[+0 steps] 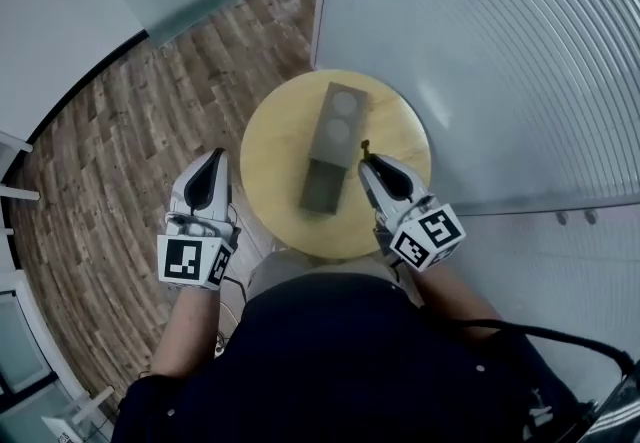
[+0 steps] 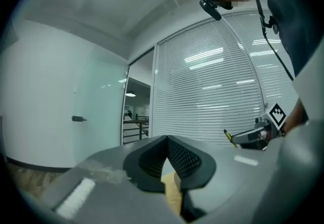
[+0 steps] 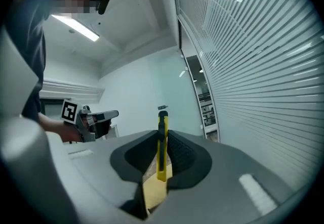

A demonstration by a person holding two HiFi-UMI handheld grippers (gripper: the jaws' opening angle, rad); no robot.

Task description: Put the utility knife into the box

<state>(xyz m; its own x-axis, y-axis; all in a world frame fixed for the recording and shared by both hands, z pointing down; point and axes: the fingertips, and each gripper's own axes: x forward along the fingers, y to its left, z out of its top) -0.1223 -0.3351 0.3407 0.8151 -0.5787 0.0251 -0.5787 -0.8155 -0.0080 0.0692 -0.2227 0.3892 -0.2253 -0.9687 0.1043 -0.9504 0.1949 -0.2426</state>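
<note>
Alignment first: right gripper (image 3: pixel 162 138), clamped on the yellow utility knife (image 3: pixel 161 154), should lower it lengthwise into the box (image 1: pixel 335 146); left gripper (image 2: pixel 166 139) closed, empty.

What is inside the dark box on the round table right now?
The box shows two pale round shapes in its far half; its near half looks dark and bare. Anything beneath that far half is covered.

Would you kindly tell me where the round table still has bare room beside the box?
The widest bare wood is the crescent of table between the box and the left rim. A smaller strip lies between the box's near end and the near rim. The right side is crowded: the right gripper holds the utility knife there.
</note>
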